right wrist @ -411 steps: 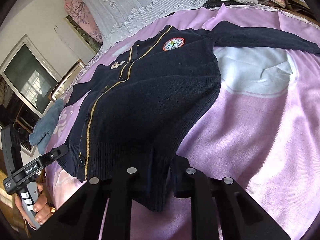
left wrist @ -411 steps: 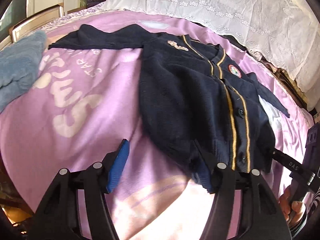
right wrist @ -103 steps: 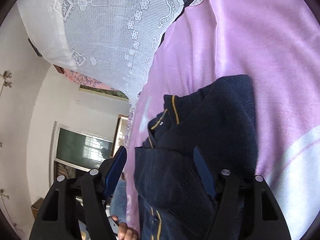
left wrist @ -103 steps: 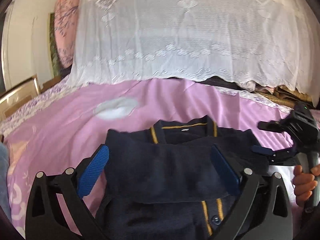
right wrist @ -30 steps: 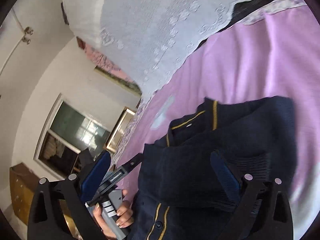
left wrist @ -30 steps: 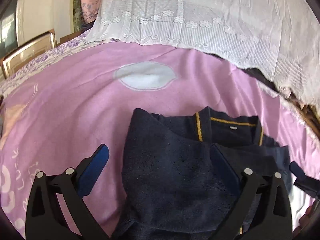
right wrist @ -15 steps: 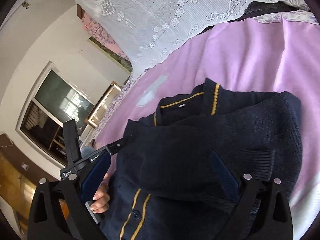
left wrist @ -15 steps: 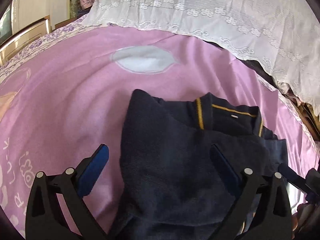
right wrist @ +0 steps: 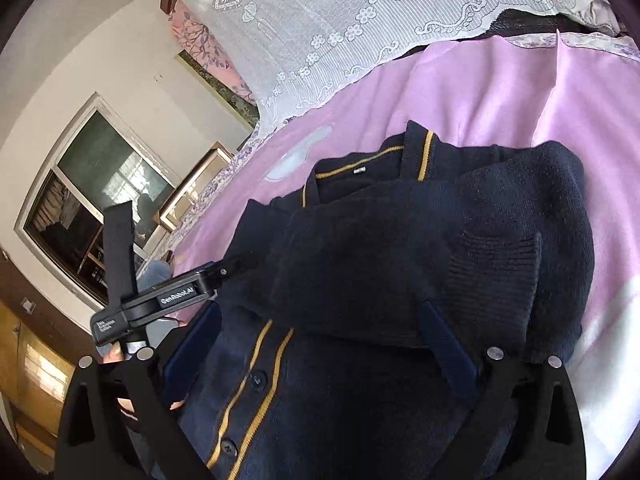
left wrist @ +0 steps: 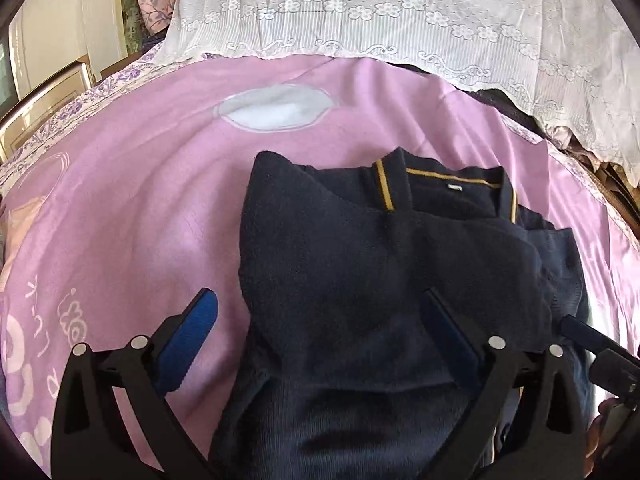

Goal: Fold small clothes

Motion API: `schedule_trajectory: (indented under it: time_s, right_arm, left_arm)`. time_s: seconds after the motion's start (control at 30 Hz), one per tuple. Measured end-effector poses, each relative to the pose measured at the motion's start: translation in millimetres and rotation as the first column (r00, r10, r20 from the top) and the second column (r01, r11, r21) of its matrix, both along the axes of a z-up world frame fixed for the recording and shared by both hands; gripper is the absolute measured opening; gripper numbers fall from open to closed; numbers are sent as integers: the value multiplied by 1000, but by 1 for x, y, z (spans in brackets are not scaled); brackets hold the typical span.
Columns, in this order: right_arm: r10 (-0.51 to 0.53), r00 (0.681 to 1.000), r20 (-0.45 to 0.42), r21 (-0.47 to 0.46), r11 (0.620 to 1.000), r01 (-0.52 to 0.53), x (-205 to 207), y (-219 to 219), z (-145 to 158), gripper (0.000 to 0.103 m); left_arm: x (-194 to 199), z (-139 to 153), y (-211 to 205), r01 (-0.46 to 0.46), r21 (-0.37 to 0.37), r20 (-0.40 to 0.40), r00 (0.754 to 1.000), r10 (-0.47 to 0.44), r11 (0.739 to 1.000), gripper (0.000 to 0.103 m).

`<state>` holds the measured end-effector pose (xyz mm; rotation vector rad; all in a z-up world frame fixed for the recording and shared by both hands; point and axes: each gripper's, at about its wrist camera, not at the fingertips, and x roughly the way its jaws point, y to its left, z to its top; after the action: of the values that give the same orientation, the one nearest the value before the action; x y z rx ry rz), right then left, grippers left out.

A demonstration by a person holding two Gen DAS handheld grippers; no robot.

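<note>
- Hovering both grippers above the navy cardigan, I hold nothing: my left gripper has its blue pads spread wide, and my right gripper is spread just as wide, with no cloth between the pads of either.
- The cardigan lies on the pink bedspread, filling the centre and lower half of the left wrist view; its yellow-trimmed collar sits toward the top of the garment, nearest the white lace cover.
- In the right wrist view a sleeve with a ribbed cuff lies across the body, above the yellow-striped button placket at lower centre.
- My judgement: the sleeves are folded in, and the step in hand is the pause between folds, before the body is doubled over.
- The next move calls for lowering each gripper to a corner of the hem, which is out of view below the frame, pinching all layers there, and carrying them evenly up toward the collar so the tucked sleeve does not slip out.
</note>
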<state>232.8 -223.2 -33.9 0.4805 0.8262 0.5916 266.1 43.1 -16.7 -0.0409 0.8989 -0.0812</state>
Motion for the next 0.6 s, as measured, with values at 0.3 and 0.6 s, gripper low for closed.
schedule_trajectory:
  time_s: [0.3, 0.6]
  right_arm:
    - [-6, 999, -33, 60, 998, 8, -25, -16, -18, 100]
    - [-88, 996, -33, 15, 996, 89, -67, -23, -17, 100]
  left_arm:
    - [-21, -21, 17, -9, -40, -51, 999, 7, 999, 99]
    - [-91, -14, 32, 33, -13, -4, 999, -33, 999, 99]
